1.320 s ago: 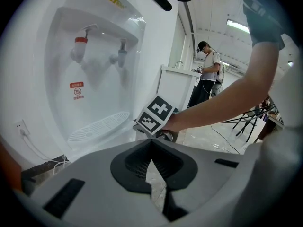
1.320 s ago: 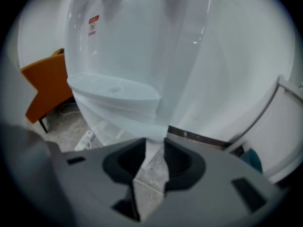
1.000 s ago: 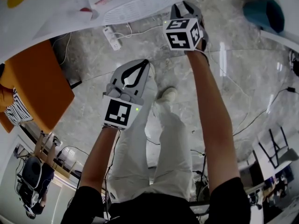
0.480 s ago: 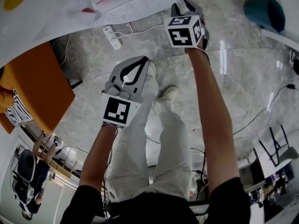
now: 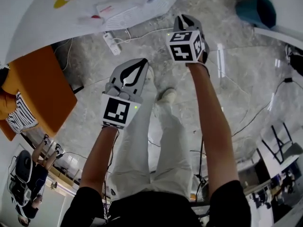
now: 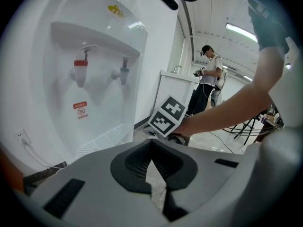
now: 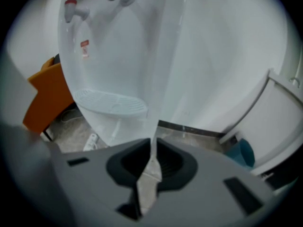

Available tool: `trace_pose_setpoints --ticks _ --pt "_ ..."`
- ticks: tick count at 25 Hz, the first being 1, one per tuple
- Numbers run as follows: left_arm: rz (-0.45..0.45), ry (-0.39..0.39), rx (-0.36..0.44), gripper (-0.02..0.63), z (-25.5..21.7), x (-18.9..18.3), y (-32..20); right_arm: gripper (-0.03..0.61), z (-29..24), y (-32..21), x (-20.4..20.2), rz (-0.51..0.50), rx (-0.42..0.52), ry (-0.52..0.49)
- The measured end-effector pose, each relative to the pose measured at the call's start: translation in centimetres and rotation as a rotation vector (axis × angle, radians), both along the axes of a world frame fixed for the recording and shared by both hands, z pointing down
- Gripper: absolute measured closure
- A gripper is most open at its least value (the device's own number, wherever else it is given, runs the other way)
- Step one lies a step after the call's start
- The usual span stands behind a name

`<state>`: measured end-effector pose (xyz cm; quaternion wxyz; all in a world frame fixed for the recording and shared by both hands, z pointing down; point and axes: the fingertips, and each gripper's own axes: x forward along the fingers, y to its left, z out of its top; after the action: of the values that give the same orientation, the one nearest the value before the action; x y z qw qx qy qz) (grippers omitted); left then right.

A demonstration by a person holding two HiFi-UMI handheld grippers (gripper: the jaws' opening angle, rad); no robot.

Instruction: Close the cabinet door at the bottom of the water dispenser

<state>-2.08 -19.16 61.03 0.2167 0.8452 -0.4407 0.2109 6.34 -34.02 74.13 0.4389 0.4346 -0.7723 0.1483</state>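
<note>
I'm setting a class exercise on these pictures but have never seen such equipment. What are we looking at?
A person holds tongs in each hand; the patterned cubes are part of them. One picture looks down from a camera on the person's head at the left tongs, the right tongs and the person's legs. The other two come from cameras riding on each pair. Both face a white water dispenser on a grey stone floor, where a power strip lies. The left tongs are shut; the right have just been closing to a thin slit. Neither holds anything.
</note>
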Motion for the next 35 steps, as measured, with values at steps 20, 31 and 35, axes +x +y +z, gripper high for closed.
trace_pose_setpoints --ticks 20,31,35 --pt "0.032 0.004 0.050 0.603 -13.0 3.0 0.9 0.545 -20.7 10.1 3.8 0.007 0.014 -0.201" --pt "0.025 0.020 0.139 0.603 -24.5 4.6 0.7 0.545 -36.7 13.0 5.6 0.033 0.142 -0.348" --pt "0.040 0.022 0.219 0.604 -30.1 5.6 0.0 0.545 -42.7 12.6 6.4 0.025 0.225 -0.392"
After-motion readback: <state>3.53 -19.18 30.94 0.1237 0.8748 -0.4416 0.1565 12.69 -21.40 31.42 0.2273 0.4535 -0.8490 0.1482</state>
